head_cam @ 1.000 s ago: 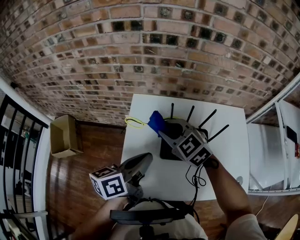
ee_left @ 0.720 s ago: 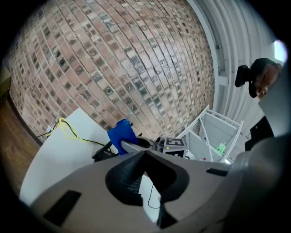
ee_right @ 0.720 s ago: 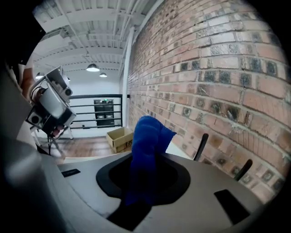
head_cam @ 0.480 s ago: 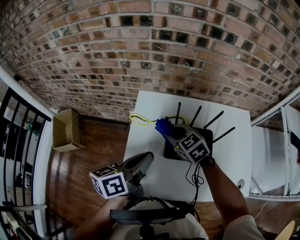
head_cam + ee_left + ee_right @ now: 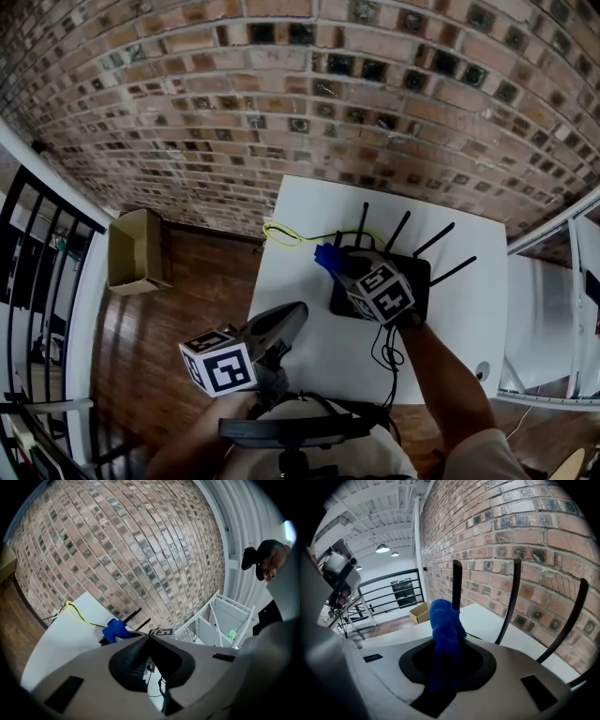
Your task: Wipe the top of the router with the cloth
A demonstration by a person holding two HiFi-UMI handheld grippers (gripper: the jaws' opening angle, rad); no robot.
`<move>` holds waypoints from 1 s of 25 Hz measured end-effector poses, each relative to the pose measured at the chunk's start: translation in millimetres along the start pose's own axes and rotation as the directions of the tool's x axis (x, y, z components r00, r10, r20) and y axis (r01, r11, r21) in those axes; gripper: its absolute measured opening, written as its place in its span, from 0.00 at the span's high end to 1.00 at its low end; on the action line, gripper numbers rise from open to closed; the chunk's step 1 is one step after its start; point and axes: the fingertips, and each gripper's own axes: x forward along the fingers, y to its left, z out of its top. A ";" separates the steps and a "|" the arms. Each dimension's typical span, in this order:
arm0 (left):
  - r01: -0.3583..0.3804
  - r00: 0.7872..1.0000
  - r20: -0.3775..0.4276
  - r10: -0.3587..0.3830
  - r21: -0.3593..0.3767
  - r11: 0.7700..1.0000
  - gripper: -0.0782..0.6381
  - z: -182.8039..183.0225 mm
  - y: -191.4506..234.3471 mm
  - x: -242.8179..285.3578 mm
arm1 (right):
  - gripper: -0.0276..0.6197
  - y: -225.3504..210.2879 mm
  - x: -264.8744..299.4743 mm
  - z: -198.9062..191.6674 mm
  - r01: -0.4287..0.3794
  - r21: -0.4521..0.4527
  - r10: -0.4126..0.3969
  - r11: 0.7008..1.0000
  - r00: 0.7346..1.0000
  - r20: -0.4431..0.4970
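- Far left in the head view: black railing (image 5: pixel 37 272), then a cardboard box (image 5: pixel 136 251) on the wood floor, at 9 o'clock from the table (image 5: pixel 302 211).
- Left gripper (image 5: pixel 301 308): I've got it low over the table's 7 o'clock corner, nose aimed toward 1 o'clock. It sits well apart from the router (image 5: pixel 419 274).
- Left gripper view: its fingers are pinched tip to tip (image 5: pixel 149 637) with nothing between them. Past them I see the cloth (image 5: pixel 114 630) at 11 o'clock and the yellow cable (image 5: pixel 75 613) further left on the table (image 5: pixel 56 644).
- Yellow cable (image 5: pixel 279 234) lies looped at the table's 11 o'clock corner, close to the brick wall (image 5: pixel 281 94).
- Cloth (image 5: pixel 327 257): blue, bunched, at the router's 10 o'clock corner, just beside the base of the leftmost antenna (image 5: pixel 363 220).
- Can't tell if the cloth touches the router top.
- Right gripper (image 5: pixel 337 269): hovering over the router's left half, with its marker cube covering that part.
- Right gripper view: the right gripper (image 5: pixel 447 644) is clenched on the cloth (image 5: pixel 444 616), which stands up out of the jaws toward 12 o'clock. One antenna (image 5: pixel 457 581) rises right behind it.
- Router: black, four antennas fanning toward 12 to 2 o'clock, sitting right of table centre.
- White rack (image 5: pixel 553 309) at 3 o'clock, beside the table.
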 end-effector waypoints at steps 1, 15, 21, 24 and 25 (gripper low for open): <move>0.000 1.000 0.004 0.000 0.002 1.000 0.87 1.0 0.1 -0.3 | 0.79 -0.3 1.6 -1.5 -0.001 0.004 0.001 1.000 1.000 -0.006; -0.008 1.000 0.006 0.008 -0.001 1.000 0.87 -5.6 4.7 -5.1 | 0.79 -4.0 24.1 -40.5 0.048 0.087 -0.035 0.995 0.989 -0.145; -0.016 1.000 0.007 0.016 0.002 1.000 0.87 -6.7 6.0 -8.3 | 0.79 -5.1 29.1 -47.9 0.057 0.104 -0.041 0.993 0.988 -0.151; 0.002 1.000 0.017 -0.002 0.013 1.000 0.87 -4.9 3.6 -7.8 | 0.79 -4.4 30.4 -47.9 0.070 0.073 -0.058 0.995 0.987 -0.152; 0.004 1.000 0.013 -0.004 0.010 1.000 0.87 -5.9 3.5 -8.2 | 0.79 -4.1 30.7 -48.6 0.076 0.059 -0.066 0.995 0.986 -0.154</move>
